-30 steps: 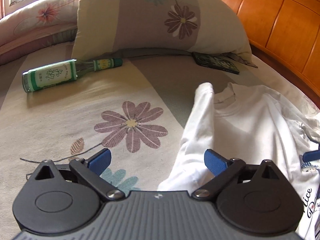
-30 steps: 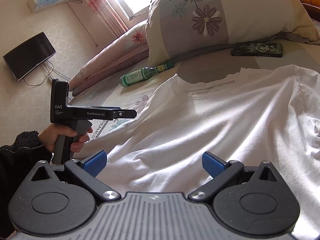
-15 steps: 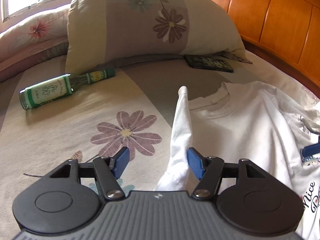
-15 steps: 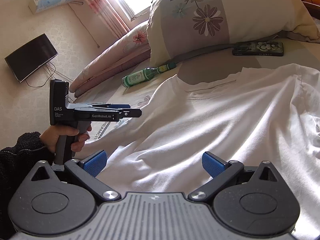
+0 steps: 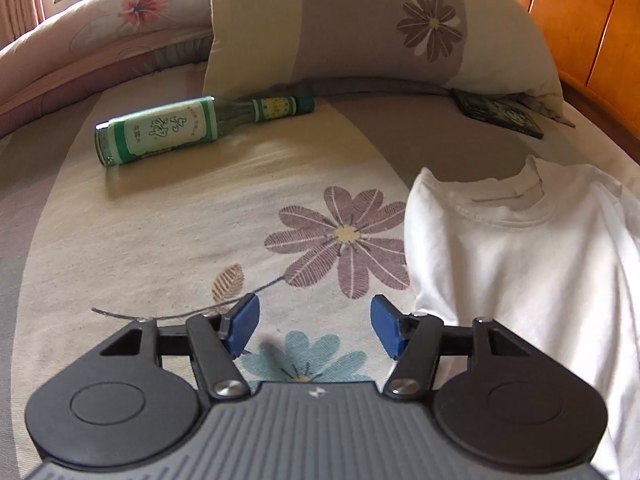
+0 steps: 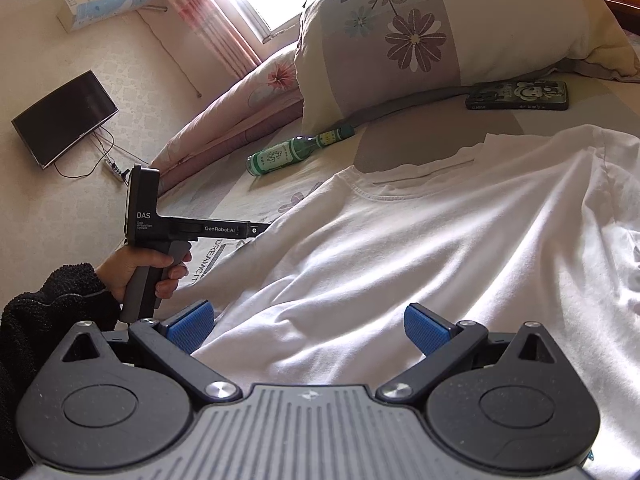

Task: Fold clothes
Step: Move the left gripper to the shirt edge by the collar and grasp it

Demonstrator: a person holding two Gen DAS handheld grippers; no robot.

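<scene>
From your left wrist camera, the left gripper [image 5: 314,330] has just been narrowing its jaws, yet nothing sits between them: they stand half apart over the floral bedsheet [image 5: 160,240]. The white T-shirt [image 5: 520,272] lies just to their right, side folded in. The capped green glass bottle [image 5: 180,130] rests near the pillow [image 5: 360,28]; whether it holds anything is unclear.

From your right wrist camera, the right gripper [image 6: 306,326] gapes wide over the shirt, gripping nothing. Pinch carelessly and you'll likely bunch several layers.
</scene>
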